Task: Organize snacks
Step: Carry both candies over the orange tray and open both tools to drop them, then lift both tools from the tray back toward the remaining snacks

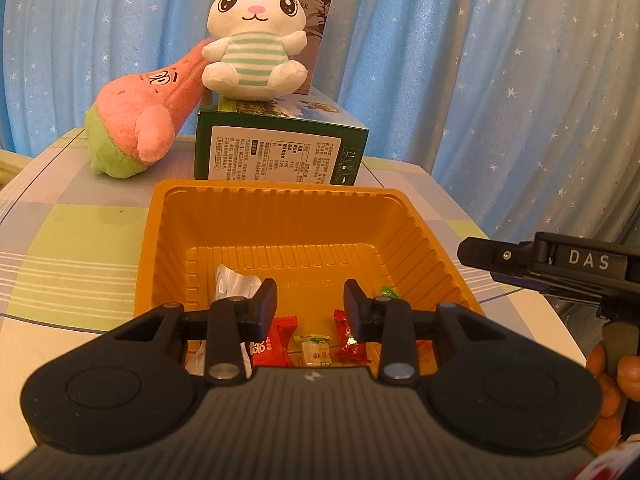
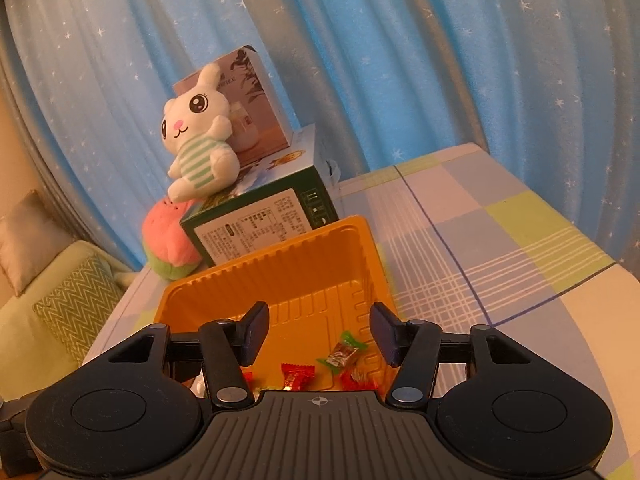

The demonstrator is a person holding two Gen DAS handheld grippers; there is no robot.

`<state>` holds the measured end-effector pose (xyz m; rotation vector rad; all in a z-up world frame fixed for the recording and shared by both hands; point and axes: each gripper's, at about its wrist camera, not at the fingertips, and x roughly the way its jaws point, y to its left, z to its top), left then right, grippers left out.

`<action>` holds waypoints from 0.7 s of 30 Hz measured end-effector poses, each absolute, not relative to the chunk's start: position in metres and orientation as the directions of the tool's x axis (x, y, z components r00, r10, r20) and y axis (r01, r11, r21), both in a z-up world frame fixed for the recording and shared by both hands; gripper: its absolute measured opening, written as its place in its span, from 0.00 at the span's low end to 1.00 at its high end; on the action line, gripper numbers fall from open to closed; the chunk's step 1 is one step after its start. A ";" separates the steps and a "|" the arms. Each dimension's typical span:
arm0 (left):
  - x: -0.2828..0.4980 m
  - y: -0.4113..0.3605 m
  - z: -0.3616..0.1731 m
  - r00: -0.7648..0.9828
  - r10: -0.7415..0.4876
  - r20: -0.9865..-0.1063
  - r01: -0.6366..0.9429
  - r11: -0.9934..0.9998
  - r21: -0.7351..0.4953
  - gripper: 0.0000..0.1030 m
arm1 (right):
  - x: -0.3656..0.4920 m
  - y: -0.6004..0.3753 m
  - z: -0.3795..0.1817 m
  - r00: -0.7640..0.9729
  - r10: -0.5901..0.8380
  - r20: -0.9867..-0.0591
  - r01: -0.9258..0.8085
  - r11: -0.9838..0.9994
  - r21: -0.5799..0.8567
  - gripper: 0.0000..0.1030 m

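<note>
An orange plastic tray (image 1: 276, 216) sits on the checked tablecloth and holds several wrapped snacks. In the left wrist view I see a white wrapper (image 1: 234, 284), a red candy (image 1: 272, 346), a pale green-labelled candy (image 1: 316, 350) and another red candy (image 1: 350, 340). My left gripper (image 1: 310, 306) is open and empty above the tray's near side. In the right wrist view the tray (image 2: 304, 256) holds a green-ended candy (image 2: 342, 354) and red candies (image 2: 296, 376). My right gripper (image 2: 318, 332) is open and empty over the tray's near right part; it also shows in the left wrist view (image 1: 560, 268).
A green box (image 1: 280, 144) stands right behind the tray with a white rabbit plush (image 1: 256, 40) on top and a pink-green plush (image 1: 140, 128) leaning on its left. A pale carton (image 2: 240, 92) stands behind. A blue starry curtain is at the back. A sofa (image 2: 48, 300) lies left of the table.
</note>
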<state>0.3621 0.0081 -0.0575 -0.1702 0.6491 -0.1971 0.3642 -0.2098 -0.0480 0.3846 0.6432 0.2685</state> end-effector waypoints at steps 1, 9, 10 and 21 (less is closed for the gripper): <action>0.362 0.008 -0.058 0.778 -0.235 -0.582 0.130 0.967 -0.218 0.31 | 0.364 -0.210 -0.048 0.770 0.357 -0.529 -0.124 0.896 0.425 0.54; 0.361 0.006 -0.058 0.777 -0.236 -0.583 0.133 0.968 -0.214 0.31 | 0.363 -0.209 -0.047 0.771 0.354 -0.530 -0.129 0.901 0.414 0.54; 0.361 0.006 -0.058 0.777 -0.237 -0.583 0.134 0.968 -0.214 0.31 | 0.363 -0.208 -0.047 0.771 0.354 -0.530 -0.130 0.901 0.413 0.54; 0.356 0.003 -0.055 0.782 -0.238 -0.577 0.142 0.968 -0.206 0.32 | 0.359 -0.208 -0.046 0.777 0.336 -0.533 -0.131 0.914 0.385 0.54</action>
